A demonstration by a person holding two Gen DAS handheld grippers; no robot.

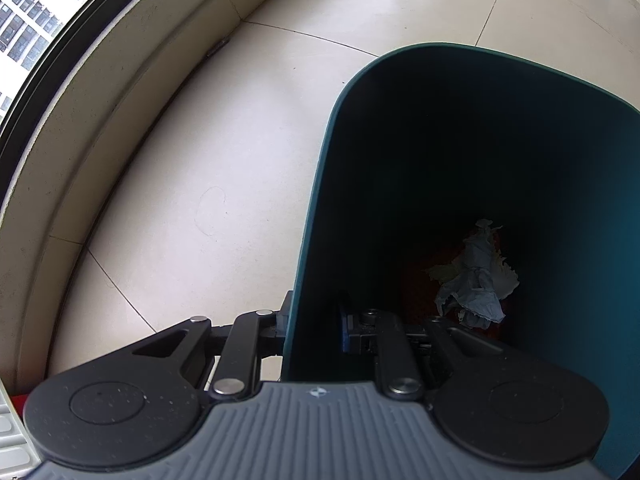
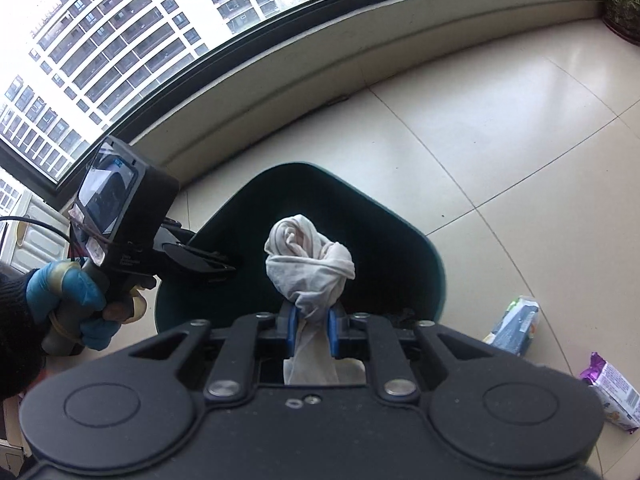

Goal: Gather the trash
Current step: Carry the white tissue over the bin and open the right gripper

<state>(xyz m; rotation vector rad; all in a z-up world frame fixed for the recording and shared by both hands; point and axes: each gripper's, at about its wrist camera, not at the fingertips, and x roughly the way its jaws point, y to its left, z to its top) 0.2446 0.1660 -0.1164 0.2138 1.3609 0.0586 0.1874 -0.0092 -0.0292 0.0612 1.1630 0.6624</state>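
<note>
So here's where I'm at. My left gripper (image 1: 314,326) is clamped on the wall of the teal bin (image 1: 316,216), one pad outside and one pad inside the rim, jaws nearly closed with just the plastic between them. Looking down into the bin from that side, there's crumpled paper (image 1: 476,276) at the bottom, sitting around 4 o'clock in the view, with something reddish under it that I can't make out in the dark.

My right gripper (image 2: 313,320) is pinched tight on a knotted whitish cloth (image 2: 308,264). The blue pads squeeze the narrow neck of it, the balled-up knot sticks out past the fingertips and a loose tail trails back toward the gripper body. In the right wrist view the bundle sits in front of the dark open mouth of the bin (image 2: 432,264); it doesn't touch the rim.

In that same view, at 9 o'clock, my blue-gloved left hand (image 2: 76,296) wraps the handle of the other gripper, its fingers reaching the bin's edge.

On the tiled floor (image 2: 480,128) there are two packets near the bin: a blue-green packet (image 2: 514,320) at 3 o'clock just beside it, and a purple wrapper (image 2: 612,392) at 4 o'clock, further out. Window (image 2: 120,40) runs along 11 to 1 o'clock.
</note>
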